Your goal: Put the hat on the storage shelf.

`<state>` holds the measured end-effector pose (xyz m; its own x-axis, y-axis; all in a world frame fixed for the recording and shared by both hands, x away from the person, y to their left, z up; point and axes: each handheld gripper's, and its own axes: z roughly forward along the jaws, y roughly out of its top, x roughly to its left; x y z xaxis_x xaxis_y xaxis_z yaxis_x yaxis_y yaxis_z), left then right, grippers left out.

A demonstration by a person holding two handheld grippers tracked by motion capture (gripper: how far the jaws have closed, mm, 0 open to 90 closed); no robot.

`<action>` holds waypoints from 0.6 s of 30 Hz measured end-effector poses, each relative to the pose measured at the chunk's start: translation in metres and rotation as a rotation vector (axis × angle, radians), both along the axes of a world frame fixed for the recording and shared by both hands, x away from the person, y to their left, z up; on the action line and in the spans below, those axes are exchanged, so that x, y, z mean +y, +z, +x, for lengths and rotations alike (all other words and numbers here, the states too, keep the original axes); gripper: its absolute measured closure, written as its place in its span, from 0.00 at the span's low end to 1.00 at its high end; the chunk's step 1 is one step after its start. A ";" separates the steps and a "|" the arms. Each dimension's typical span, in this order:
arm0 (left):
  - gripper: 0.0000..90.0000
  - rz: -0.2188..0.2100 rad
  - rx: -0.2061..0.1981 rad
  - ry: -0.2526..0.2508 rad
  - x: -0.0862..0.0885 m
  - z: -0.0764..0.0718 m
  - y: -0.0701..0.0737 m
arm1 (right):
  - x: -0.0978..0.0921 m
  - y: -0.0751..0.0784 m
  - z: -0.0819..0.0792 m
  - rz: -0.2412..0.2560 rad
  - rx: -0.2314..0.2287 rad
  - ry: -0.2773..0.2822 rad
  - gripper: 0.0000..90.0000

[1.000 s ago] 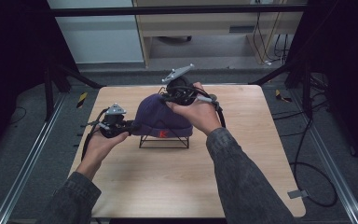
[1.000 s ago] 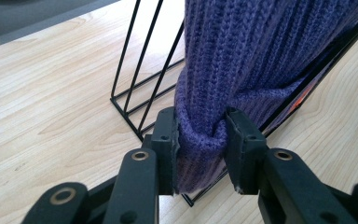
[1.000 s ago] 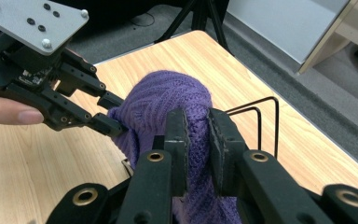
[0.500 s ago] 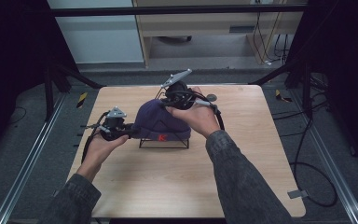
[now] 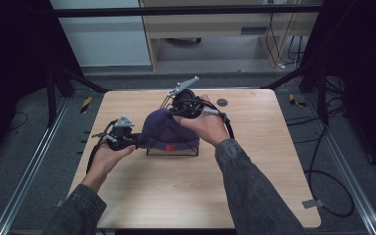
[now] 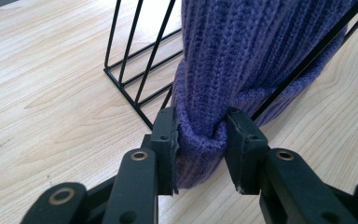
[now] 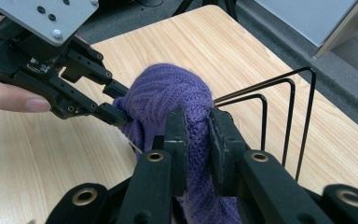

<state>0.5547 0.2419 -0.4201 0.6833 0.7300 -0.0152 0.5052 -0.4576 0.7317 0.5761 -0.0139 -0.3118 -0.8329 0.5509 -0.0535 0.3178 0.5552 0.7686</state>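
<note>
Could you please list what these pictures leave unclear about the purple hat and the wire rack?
- High view: the red mark on the hat is too small to read.
- High view: the hat covers most of the rack.
- Left gripper view: the top edge cuts off the hat's crown.
- Right gripper view: the right gripper hides the hat's lower part.

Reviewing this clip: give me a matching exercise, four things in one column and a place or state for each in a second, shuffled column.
Things:
1. purple knitted hat
2. black wire rack
3. left gripper
4. right gripper

States:
A. pinches the hat's folded brim at table level
B. stands on the light wooden table, under the hat
C. pinches knit at the hat's top
D. draped over the rack

Pairs: 1-D, 2-B, 3-A, 4-C
</note>
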 end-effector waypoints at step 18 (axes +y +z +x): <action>0.74 -0.001 0.016 0.001 0.001 -0.001 -0.010 | 0.003 -0.007 -0.001 -0.009 0.016 0.008 0.87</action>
